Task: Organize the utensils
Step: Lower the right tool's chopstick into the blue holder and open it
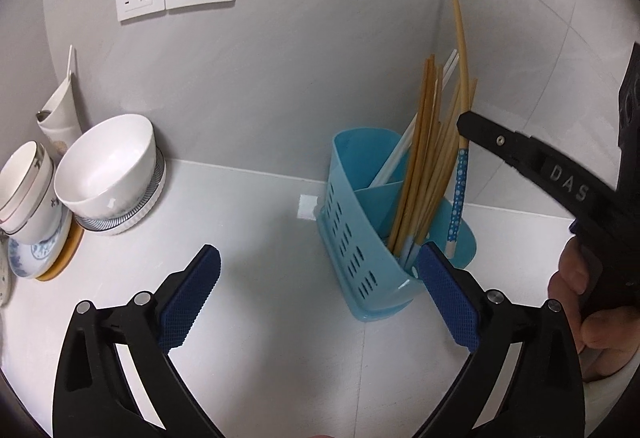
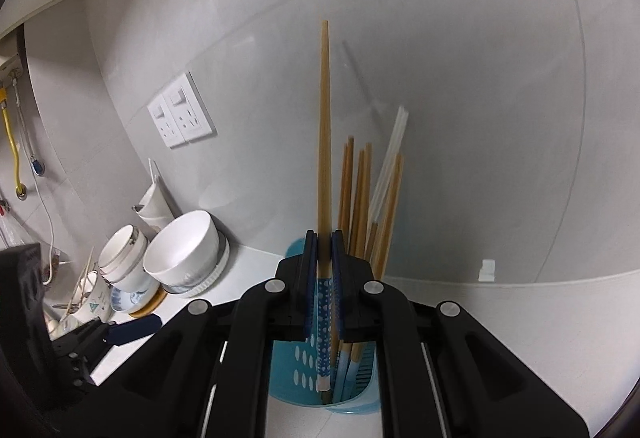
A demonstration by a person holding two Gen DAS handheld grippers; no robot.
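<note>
A grey counter (image 1: 260, 205) and tiled wall (image 1: 320, 57) are seen, with bowls (image 1: 108, 173) stacked well left. A blue holder (image 1: 360, 222) full of chopsticks (image 1: 424, 157) stands near the corner. The left gripper (image 1: 320, 290) is spread wide, empty, beside the holder. The right gripper (image 2: 324, 250) is clamped on one dotted chopstick (image 2: 325, 302), its lower end over the holder. Risk judged: the holder could be tipped by a sideways nudge, or the chopstick dropped outside if released off-centre.
</note>
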